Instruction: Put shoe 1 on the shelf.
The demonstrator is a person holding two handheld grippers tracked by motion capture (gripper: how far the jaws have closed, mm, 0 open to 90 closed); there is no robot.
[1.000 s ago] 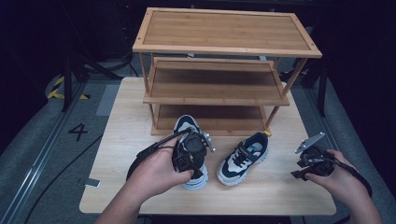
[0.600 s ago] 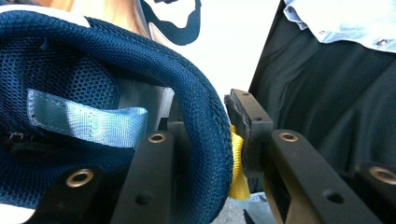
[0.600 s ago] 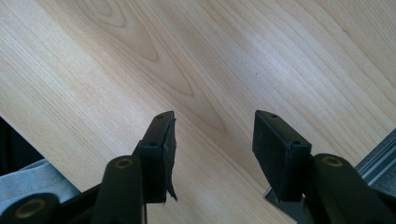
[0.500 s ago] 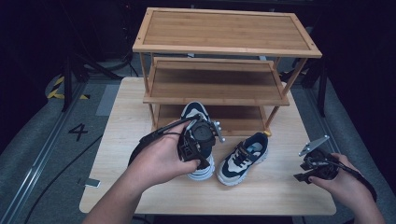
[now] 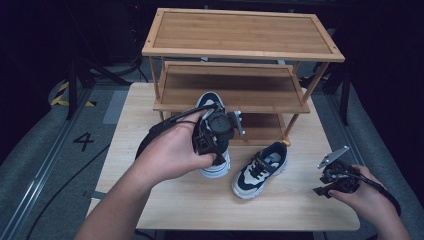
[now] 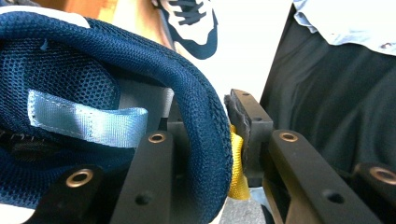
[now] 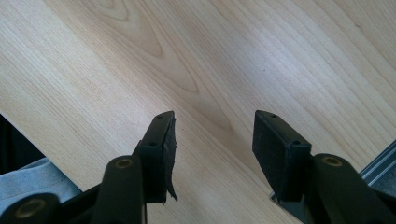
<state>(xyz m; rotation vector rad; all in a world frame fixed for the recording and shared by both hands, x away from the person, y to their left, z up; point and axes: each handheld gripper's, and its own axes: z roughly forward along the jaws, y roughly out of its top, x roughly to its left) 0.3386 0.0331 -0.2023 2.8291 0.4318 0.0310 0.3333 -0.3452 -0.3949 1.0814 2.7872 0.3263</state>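
Observation:
My left gripper [image 5: 216, 150] is shut on the heel collar of a navy and white sneaker [image 5: 210, 102], holding it in front of the wooden shoe rack [image 5: 235, 95] with its toe toward the lower shelves. In the left gripper view the padded navy collar [image 6: 205, 116] sits pinched between the jaws, with a yellow heel tab [image 6: 236, 168] beside it. The matching second sneaker [image 5: 260, 169] lies on the table to the right, also visible as the second sneaker [image 6: 189, 23]. My right gripper [image 5: 334, 179] hovers open over bare tabletop near the right edge, its fingers [image 7: 161, 149] apart with nothing between them.
The three-tier rack stands at the back of the light wooden table [image 5: 190, 205]. The table's right edge [image 7: 378, 163] is close to the right gripper. A person's dark clothing [image 6: 336, 93] is behind the left gripper. Grey floor with a "4" marking [image 5: 82, 141] lies left.
The left gripper has lifted the sneaker from the table and carried it forward toward the rack's lower shelves. The right gripper drifted slightly right and down, staying open.

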